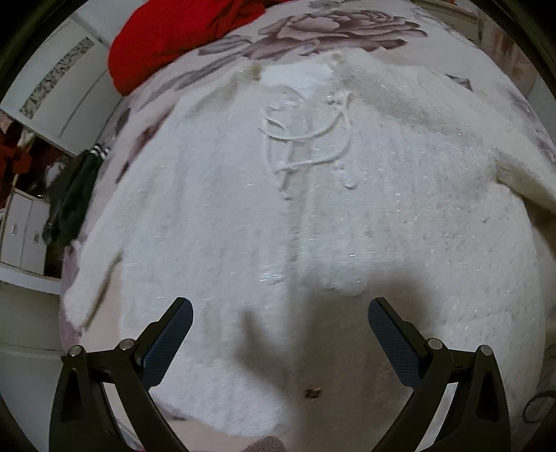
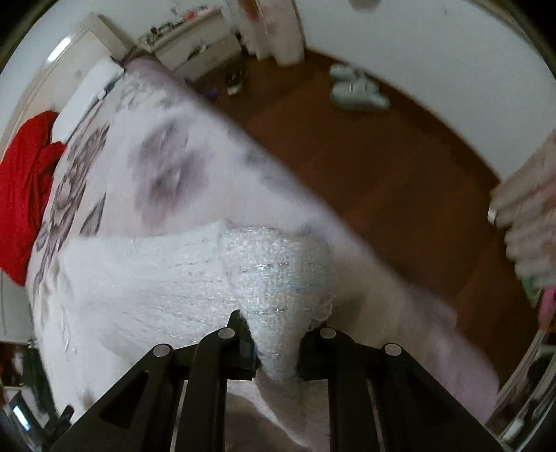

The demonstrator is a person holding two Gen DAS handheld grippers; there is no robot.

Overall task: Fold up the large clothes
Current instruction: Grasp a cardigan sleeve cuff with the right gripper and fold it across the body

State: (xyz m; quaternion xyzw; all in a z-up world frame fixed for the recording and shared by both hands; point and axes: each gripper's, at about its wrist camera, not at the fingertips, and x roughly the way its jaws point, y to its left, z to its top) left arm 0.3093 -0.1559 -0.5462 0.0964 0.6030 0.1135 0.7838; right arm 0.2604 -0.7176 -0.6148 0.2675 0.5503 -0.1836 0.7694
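A large fluffy white sweater with glittery threads and white drawstrings lies spread flat on a bed. My left gripper hovers above its lower part, open and empty, blue pads wide apart. In the right wrist view my right gripper is shut on a bunched part of the white sweater at the bed's right side. The held fabric rises between the fingers. The rest of the sweater stretches left across the bed.
The bed has a pale cover with a grey floral print. A red garment lies at its far left. A dark green garment hangs over the left edge. Brown floor and white slippers lie right of the bed.
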